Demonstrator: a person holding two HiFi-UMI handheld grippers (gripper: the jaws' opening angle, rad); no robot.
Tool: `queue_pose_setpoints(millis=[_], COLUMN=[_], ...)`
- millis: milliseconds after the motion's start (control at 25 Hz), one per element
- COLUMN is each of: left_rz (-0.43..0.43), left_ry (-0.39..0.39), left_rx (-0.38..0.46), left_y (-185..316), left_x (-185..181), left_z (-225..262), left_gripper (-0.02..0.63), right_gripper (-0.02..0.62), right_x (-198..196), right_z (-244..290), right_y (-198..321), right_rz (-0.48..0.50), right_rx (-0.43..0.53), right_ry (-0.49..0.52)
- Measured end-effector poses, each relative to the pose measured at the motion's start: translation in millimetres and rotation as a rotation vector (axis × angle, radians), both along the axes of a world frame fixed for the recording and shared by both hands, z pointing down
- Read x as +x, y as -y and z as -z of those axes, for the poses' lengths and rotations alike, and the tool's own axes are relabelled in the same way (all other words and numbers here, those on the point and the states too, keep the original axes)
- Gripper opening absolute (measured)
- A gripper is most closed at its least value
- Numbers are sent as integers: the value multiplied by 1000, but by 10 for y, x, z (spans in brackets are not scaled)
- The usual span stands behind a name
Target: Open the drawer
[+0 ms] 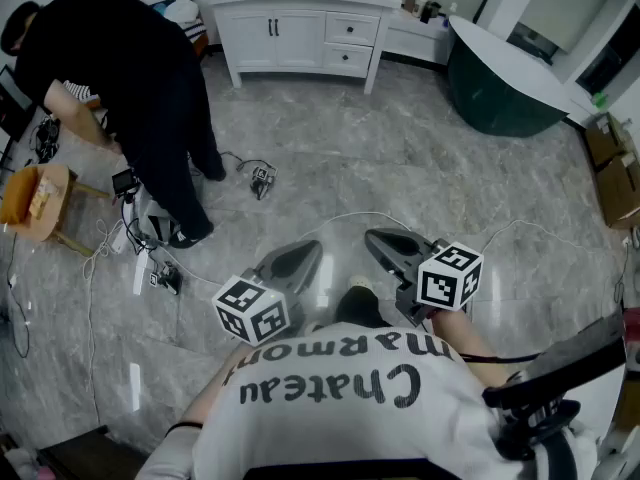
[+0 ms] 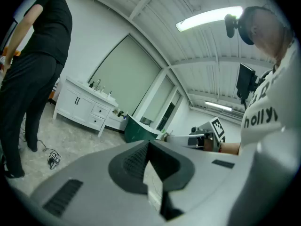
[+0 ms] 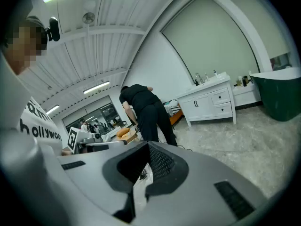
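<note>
A white cabinet [image 1: 300, 33] stands against the far wall, with two small drawers [image 1: 350, 43] at its right end, both closed. It also shows far off in the left gripper view [image 2: 82, 106] and the right gripper view [image 3: 209, 102]. My left gripper [image 1: 303, 255] and right gripper [image 1: 385, 240] hang side by side over the bare floor, close to my body and well short of the cabinet. The left gripper [image 2: 148, 145] has its jaws together with nothing in them. The right gripper [image 3: 148, 147] is likewise shut and holds nothing.
A person in black [image 1: 130, 78] bends over at the left, near a wooden stool [image 1: 40, 203]. Cables and small devices [image 1: 262, 180] lie on the marble floor between me and the cabinet. A dark green bathtub [image 1: 505, 78] stands at the far right, cardboard boxes [image 1: 615, 168] beyond it.
</note>
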State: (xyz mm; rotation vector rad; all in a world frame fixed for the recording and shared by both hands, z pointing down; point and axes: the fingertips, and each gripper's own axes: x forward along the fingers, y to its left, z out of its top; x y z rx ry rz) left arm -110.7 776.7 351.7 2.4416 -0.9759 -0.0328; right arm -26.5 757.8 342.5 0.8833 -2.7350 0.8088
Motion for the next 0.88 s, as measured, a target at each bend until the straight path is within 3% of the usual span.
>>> queue_pose_setpoints(millis=[480,680,880], left_rz=[21,37,67], left_ry=[8,12,29], left_rx=[-18,-20,-27], left_y=[85,558,1086], left_x=[-85,-24,-48], left_z=[-12,-51,-85], left_gripper=[0,0,0], right_gripper=[5,5,5], right_x=[-35,80,37], right_z=[2,-65,-90], right_y=[59,627,1239], right_rz=[-7,-34,7], right_rx=[-29,-76,-69], right_ry=[20,75,86])
